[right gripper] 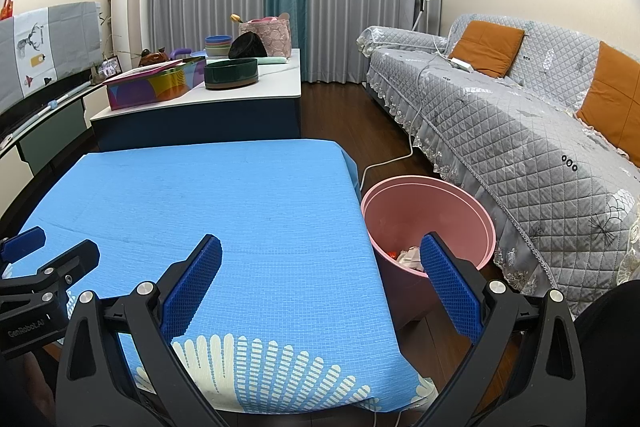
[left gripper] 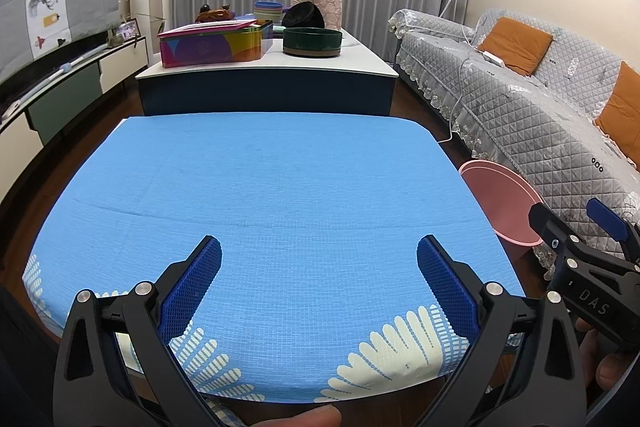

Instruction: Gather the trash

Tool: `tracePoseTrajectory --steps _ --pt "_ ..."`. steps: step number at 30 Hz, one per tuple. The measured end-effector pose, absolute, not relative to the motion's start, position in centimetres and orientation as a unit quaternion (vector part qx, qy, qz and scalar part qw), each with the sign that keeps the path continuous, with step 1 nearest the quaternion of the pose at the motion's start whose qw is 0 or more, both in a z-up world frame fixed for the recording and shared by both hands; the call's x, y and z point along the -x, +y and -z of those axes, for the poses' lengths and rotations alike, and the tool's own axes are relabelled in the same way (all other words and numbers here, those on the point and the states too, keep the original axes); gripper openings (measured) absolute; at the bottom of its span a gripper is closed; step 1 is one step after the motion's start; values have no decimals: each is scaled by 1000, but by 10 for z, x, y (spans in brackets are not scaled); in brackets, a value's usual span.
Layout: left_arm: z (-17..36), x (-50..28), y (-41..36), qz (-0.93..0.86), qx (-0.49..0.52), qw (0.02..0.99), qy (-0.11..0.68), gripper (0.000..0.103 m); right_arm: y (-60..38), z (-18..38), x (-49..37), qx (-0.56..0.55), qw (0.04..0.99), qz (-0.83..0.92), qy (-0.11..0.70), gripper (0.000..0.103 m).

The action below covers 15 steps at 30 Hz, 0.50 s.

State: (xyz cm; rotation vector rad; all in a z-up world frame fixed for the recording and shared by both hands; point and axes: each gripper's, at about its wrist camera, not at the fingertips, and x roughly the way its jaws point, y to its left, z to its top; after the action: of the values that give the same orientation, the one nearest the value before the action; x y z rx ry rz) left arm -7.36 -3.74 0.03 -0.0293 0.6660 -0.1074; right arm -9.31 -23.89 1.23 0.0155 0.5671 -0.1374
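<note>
A pink trash bin stands on the floor right of the blue-clothed table; its rim also shows in the left wrist view. Some trash, white and red bits, lies at its bottom. My left gripper is open and empty above the table's near edge. My right gripper is open and empty, straddling the table's right edge, its right finger in front of the bin. Each gripper shows at the edge of the other's view, the right one and the left one.
A grey quilted sofa with orange cushions runs along the right. A coffee table behind holds a colourful tin, a dark green bowl and other items. A white cable lies on the floor near the bin. A TV cabinet is at left.
</note>
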Motion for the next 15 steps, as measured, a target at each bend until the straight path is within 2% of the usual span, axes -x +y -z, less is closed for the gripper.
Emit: tracePoseTrajectory --steps 15 --pt "-2 73 -40 52 10 944 326 95 -238 -12 93 -8 958 68 278 98"
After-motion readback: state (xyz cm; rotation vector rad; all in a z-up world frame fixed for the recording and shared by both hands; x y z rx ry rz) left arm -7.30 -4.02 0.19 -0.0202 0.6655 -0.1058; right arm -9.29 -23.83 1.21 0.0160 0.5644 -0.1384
